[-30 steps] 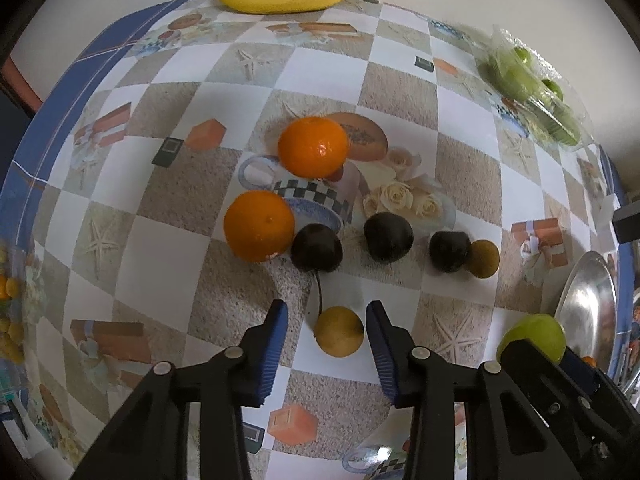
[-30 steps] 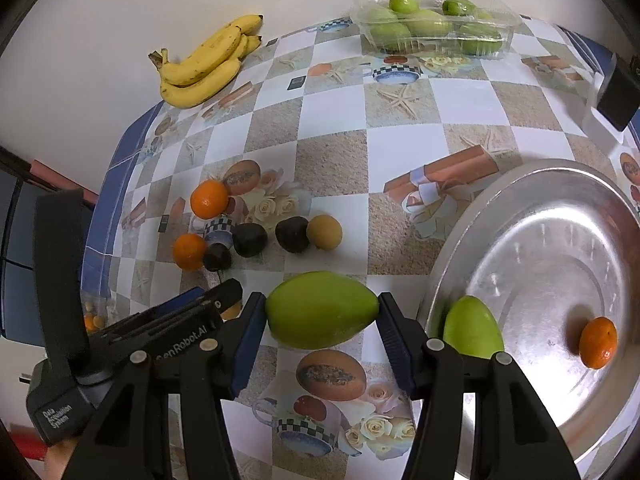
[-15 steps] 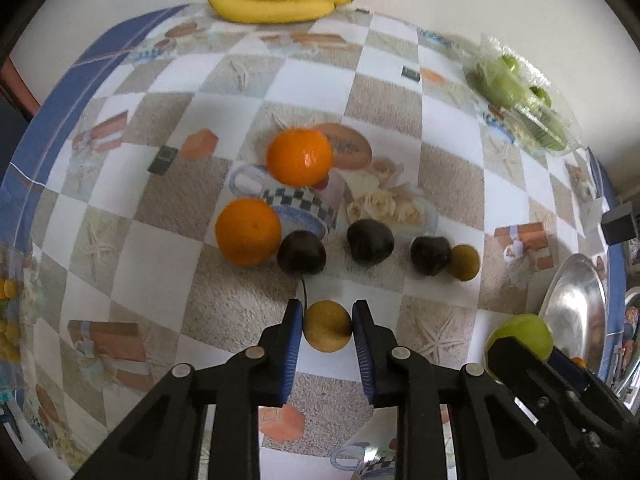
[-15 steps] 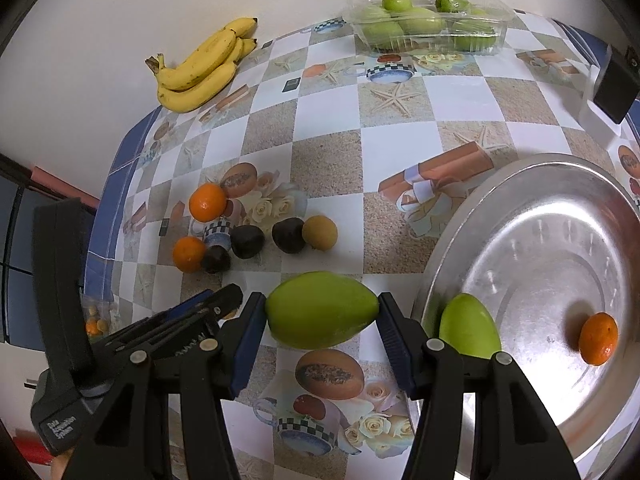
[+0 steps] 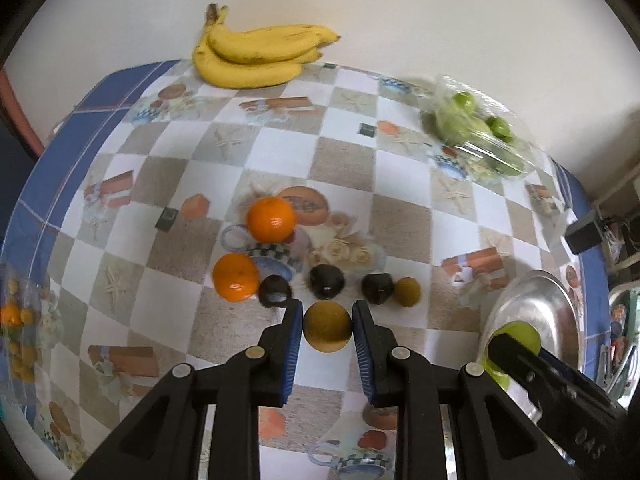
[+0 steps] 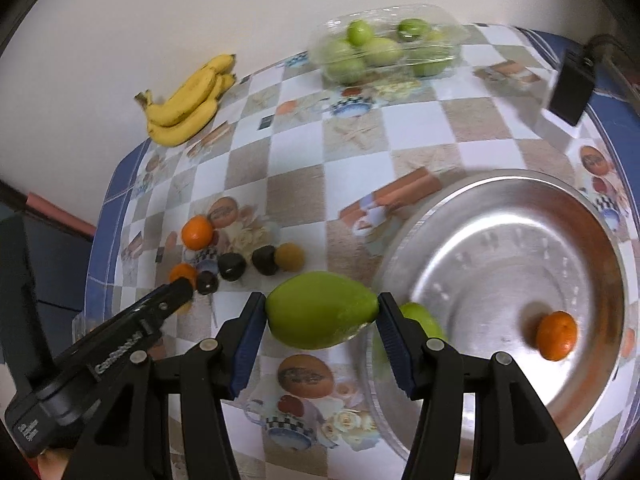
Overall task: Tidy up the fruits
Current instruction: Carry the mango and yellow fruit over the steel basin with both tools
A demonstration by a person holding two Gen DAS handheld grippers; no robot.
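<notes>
My left gripper (image 5: 327, 330) is shut on a small brown-yellow round fruit (image 5: 327, 332) and holds it above the table. Behind it lie two oranges (image 5: 271, 219) (image 5: 235, 277), three dark fruits (image 5: 327, 281) and another brown-yellow fruit (image 5: 407, 291). My right gripper (image 6: 322, 318) is shut on a large green mango (image 6: 322, 309), held just left of the silver tray (image 6: 592, 384). The tray holds a second green mango (image 6: 422, 318), partly hidden by my finger, and a small orange (image 6: 557, 335).
A banana bunch (image 5: 256, 54) lies at the table's far edge by the wall. A clear plastic box of green fruits (image 6: 384, 54) stands at the back right. A black box (image 6: 570, 88) sits near the right edge. A bag of small oranges (image 5: 16, 332) is at the left.
My left gripper closed on the brown-yellow fruit and lifted it off the table. My right gripper, still holding the mango, has shifted slightly toward the tray.
</notes>
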